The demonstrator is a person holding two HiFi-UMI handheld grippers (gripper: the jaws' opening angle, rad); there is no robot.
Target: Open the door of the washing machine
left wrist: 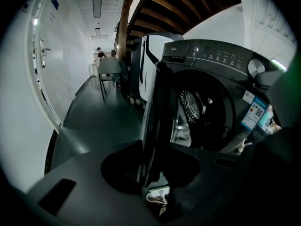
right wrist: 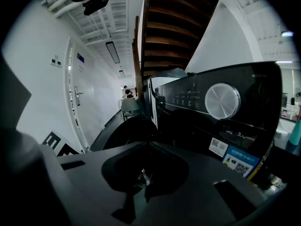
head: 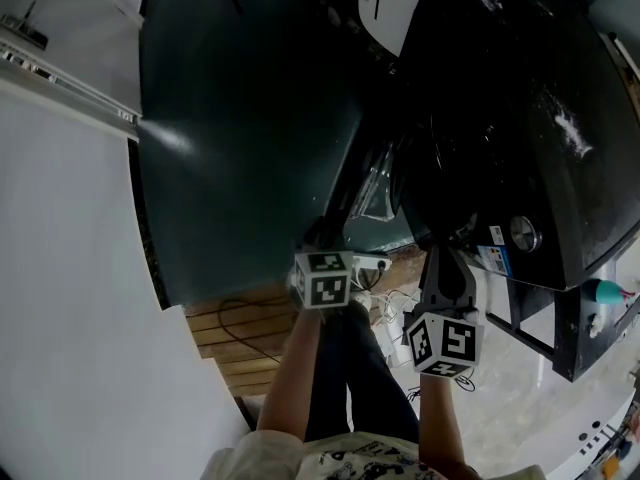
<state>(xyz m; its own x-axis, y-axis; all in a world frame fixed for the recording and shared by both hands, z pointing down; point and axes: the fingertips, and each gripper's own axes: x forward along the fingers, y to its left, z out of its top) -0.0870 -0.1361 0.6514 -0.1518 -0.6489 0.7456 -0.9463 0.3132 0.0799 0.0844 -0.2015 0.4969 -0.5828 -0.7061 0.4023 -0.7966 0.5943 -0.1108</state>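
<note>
Dark glossy floor, white wall, washing machine under wooden stairs

- Washing machine: its top and right side are cut off by the head view's edges.
- Door: its edge runs down between the jaws of the left gripper into deep shadow. Whether the pads touch it cannot be told.
- Sticker on the machine's front: the print is too small to read.
- Figure at the corridor's far end: too small to make out.
- Shirt: cut off by the head view's bottom edge.
- Left gripper's jaws in the head view: hidden behind its marker cube.
</note>
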